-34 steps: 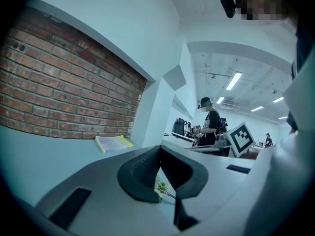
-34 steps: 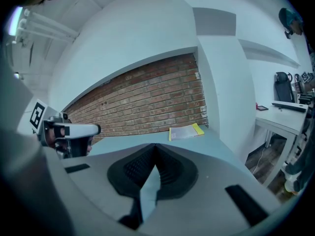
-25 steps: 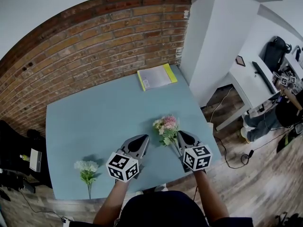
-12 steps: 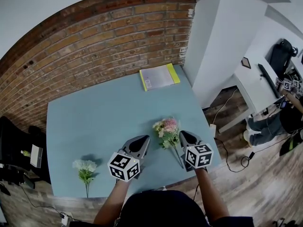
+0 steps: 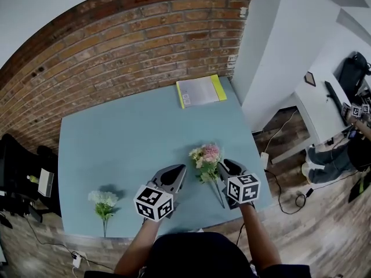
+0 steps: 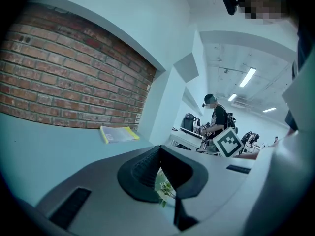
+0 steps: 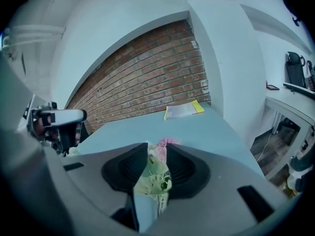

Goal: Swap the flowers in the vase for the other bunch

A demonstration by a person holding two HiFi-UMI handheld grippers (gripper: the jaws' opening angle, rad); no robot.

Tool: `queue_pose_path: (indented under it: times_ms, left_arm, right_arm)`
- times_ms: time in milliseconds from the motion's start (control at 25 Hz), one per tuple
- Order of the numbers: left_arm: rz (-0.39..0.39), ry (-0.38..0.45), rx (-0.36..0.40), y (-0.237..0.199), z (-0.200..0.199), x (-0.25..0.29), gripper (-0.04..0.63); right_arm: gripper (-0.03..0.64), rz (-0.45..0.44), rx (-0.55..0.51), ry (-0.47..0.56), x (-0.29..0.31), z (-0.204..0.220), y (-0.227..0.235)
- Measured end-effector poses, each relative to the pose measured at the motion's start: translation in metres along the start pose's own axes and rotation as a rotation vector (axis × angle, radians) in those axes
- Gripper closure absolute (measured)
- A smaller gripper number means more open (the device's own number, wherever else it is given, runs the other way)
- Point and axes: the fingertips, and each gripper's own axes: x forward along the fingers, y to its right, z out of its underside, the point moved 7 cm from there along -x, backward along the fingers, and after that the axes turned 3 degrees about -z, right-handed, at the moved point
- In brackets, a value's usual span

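Brick wall (image 5: 116, 45): it runs behind the far edge of the counter and curves across the top of your head view.

Counter (image 5: 127, 138): a pale blue top. Everything listed below lies on it or hovers over its near half.

Left claw (image 5: 175, 174): you hold it over the near middle of the counter, left of the pink bunch and pointing toward the wall. It is clenched, jaws tip to tip with nothing gripped. A few green leaves show through the slit below the tips in its own view.

Right claw (image 5: 227, 167): you hold it over the near right part of the counter, just right of the pink bunch's stem. It is released. Its jaws have just been opening and now stand a little apart. The pink bunch shows in the gap between them, and you cannot tell whether the pads touch it.

Booklet (image 5: 201, 91): white with a yellow edge, flat at the far edge of the counter near the wall, well apart from both claws.

Pink bunch (image 5: 206, 155): it lies on the counter between your two claws. The heads point toward the wall and the stem runs back toward the near edge beside the right claw.

White bunch (image 5: 102, 200): it lies at the near left of the counter, stem toward the near edge, well apart from the left claw.
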Motion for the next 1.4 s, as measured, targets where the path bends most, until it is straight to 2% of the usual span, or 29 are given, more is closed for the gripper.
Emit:
queue_pose_path:
  times_ms: [240,440,600,720,960,1080,1400]
  left_arm:
    - [-0.011,-0.018,0.0,-0.001,0.003,0.002,0.586]
    - [-0.018,-0.029,0.002,-0.005,0.006,0.004,0.586]
    - [-0.027,-0.032,-0.009,-0.009,0.007,0.003,0.586]
    - [-0.035,-0.032,-0.02,-0.014,0.007,0.003,0.586]
    - [-0.046,-0.035,-0.035,-0.019,0.009,0.005,0.586]
    - [-0.053,-0.037,-0.043,-0.023,0.012,0.005,0.586]
    - [-0.075,-0.044,-0.061,-0.034,0.014,0.005,0.586]
  right_arm:
    - [0.392,-0.026,0.002,-0.057,0.015,0.004,0.002]
    - [0.326,-0.02,-0.018,-0.096,0.027,0.011,0.005]
    - [0.268,-0.052,-0.016,-0.118,0.037,0.016,0.001]
    - [0.177,-0.075,-0.023,-0.139,0.046,0.02,-0.003]
    - [0.093,-0.077,-0.039,-0.173,0.06,0.028,-0.003]
    - [0.066,-0.078,-0.048,-0.201,0.068,0.034,-0.001]
    - [0.054,-0.08,-0.048,-0.276,0.085,0.048,0.003]
